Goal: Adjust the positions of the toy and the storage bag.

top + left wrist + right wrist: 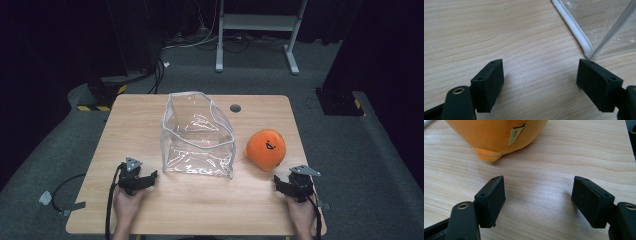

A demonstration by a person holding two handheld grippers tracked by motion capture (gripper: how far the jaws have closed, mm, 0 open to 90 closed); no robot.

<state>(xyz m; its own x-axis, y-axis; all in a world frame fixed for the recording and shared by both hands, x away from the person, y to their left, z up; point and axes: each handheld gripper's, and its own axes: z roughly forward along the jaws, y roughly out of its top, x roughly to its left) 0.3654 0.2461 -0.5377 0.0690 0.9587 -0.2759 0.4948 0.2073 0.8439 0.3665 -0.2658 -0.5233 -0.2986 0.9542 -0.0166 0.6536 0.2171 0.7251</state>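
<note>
A clear plastic bag (197, 135) with white piping stands open in the middle of the wooden table (140, 120). Its white-trimmed corner (584, 42) lies just ahead of my left gripper (540, 75), which is open over bare wood. In the high view my left gripper (149, 178) rests near the bag's front left corner. An orange round plush toy (265, 149) with a drawn face lies to the right of the bag. My right gripper (281, 184) sits just in front of it, open, with nothing between its jaws. The plush (496, 137) and its small tag fill the top of the right gripper view above my right gripper (539, 192).
A dark round grommet hole (235, 108) sits near the table's far edge. Beyond the table are a white desk frame (257, 30), cables on the grey floor and black stands at both sides. A person's hands hold both grippers at the near edge.
</note>
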